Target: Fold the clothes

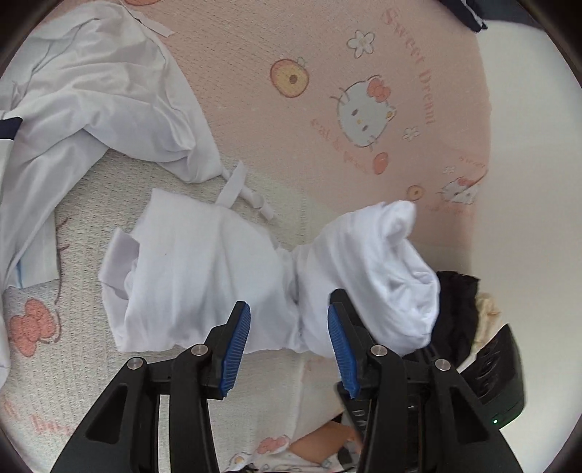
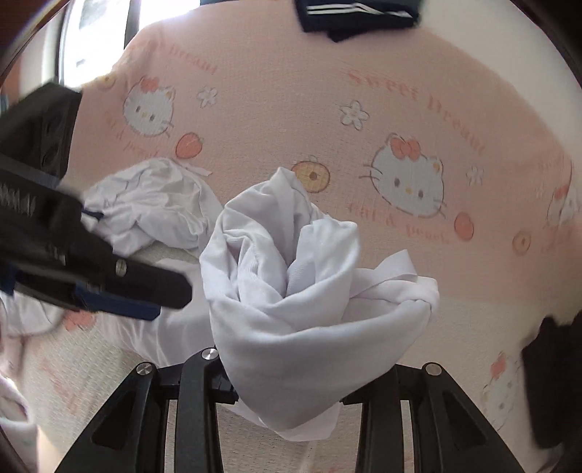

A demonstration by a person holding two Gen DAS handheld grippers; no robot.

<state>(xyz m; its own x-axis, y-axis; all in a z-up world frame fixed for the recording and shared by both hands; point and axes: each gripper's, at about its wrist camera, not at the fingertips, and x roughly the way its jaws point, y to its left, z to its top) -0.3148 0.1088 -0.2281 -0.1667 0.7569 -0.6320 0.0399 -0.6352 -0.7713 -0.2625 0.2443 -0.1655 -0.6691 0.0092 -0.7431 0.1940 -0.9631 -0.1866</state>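
Right gripper (image 2: 291,385) at the bottom of its view – its jaws are closed on a bunched white garment (image 2: 309,291) that covers the fingers.

In the left wrist view the left gripper (image 1: 289,349) stands at the bottom centre, its blue pads (image 1: 236,349) apart with nothing between them; the same white garment (image 1: 225,276) lies just above it on the pink cartoon-cat bedsheet (image 1: 291,36). A second white garment (image 1: 91,102) lies crumpled in the upper left – a dark folded item (image 2: 356,18) sits at the top edge of the right view.
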